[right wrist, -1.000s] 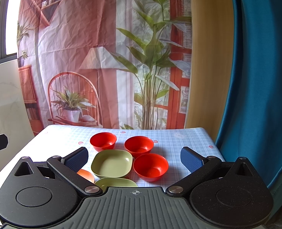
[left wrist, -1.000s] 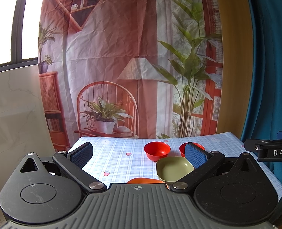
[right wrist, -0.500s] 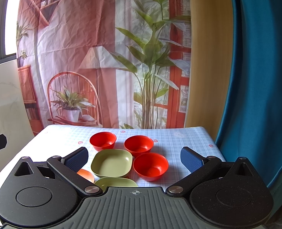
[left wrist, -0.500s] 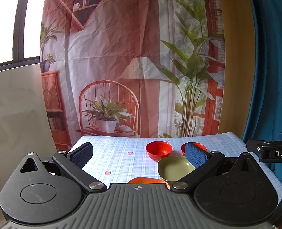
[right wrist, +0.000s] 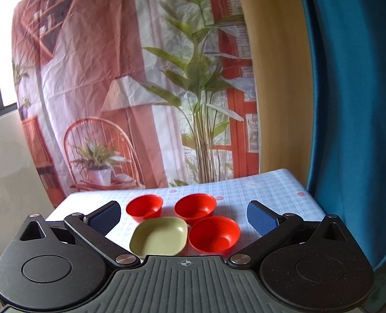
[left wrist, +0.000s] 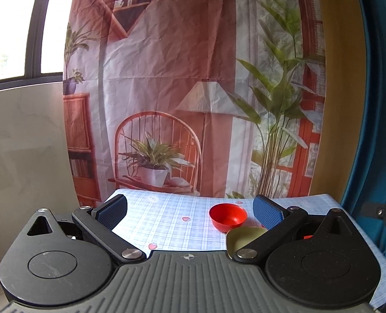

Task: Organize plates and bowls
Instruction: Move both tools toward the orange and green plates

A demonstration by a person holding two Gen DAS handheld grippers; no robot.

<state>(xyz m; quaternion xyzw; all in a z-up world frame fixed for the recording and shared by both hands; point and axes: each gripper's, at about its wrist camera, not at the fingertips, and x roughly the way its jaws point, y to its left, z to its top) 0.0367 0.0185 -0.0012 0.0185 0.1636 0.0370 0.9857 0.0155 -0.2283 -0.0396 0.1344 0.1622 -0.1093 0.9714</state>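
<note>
In the right wrist view three red bowls stand on the checked tablecloth: one far left [right wrist: 144, 206], one far middle [right wrist: 195, 205], one near right [right wrist: 214, 234]. A green square plate [right wrist: 159, 236] lies in front of them. My right gripper [right wrist: 183, 215] is open and empty, above the near table edge. In the left wrist view I see one red bowl [left wrist: 227, 216] and part of the green plate [left wrist: 241, 236] behind my right finger. My left gripper [left wrist: 190, 210] is open and empty, apart from both.
The table [left wrist: 167, 224] carries a blue checked cloth with strawberry marks. A printed backdrop [right wrist: 130, 99] hangs behind it. A blue curtain [right wrist: 355, 104] hangs at the right. The other gripper's tip [left wrist: 383, 212] shows at the right edge of the left wrist view.
Both grippers moved forward and tilted. The orange plate and the nearer green plate dropped out of view below the gripper bodies. Both stay open.
</note>
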